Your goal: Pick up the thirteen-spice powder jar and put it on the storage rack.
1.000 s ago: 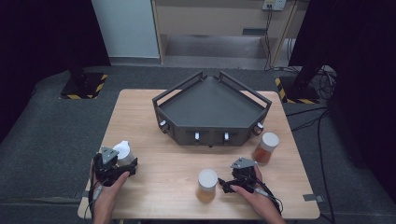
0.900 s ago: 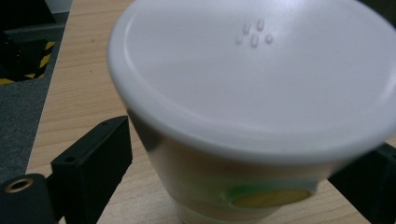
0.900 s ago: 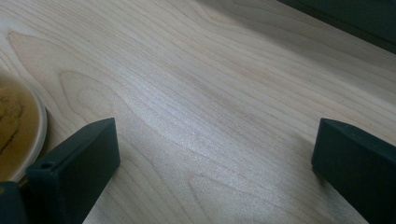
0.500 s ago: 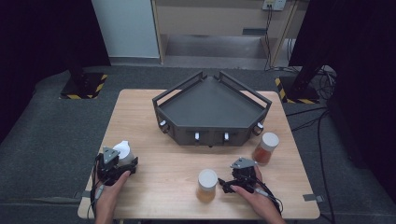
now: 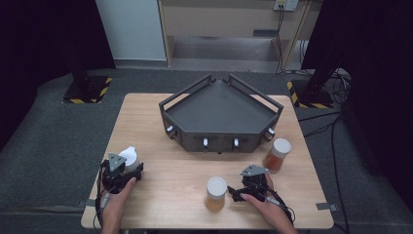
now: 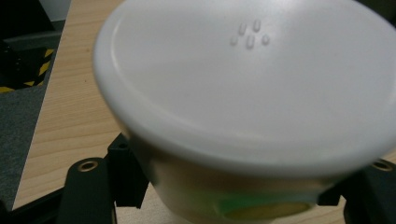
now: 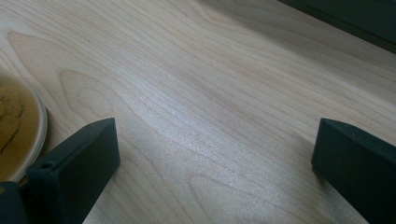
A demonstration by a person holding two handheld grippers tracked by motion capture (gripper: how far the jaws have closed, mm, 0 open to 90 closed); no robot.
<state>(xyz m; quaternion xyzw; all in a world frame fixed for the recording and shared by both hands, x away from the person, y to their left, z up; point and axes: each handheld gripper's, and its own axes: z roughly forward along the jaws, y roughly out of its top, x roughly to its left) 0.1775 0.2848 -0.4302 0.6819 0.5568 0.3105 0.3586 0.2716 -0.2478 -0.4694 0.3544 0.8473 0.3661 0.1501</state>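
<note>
A jar with a white lid (image 6: pixel 252 79) stands near the table's front left corner (image 5: pixel 129 156). My left gripper (image 6: pixel 236 183) has just been closing its jaws on it, and the black pads now press the jar's sides low down. From above, the left gripper (image 5: pixel 125 168) sits just behind that jar. My right gripper (image 7: pixel 217 158) stands open over bare wood, with a second jar's orange-brown side (image 7: pixel 14 126) just left of it. In the high view the right gripper (image 5: pixel 236 190) lies beside this white-lidded jar (image 5: pixel 215 191), not touching it.
A black angular tray with rails (image 5: pixel 221 114) takes up the table's far middle. A third jar with reddish contents (image 5: pixel 277 154) stands right of the tray's front corner. The table's front edge (image 5: pixel 204 227) runs close below both hands.
Both hands stay where they were. The left gripper's jaws look drawn in closer around the white-lidded jar than a second ago.
</note>
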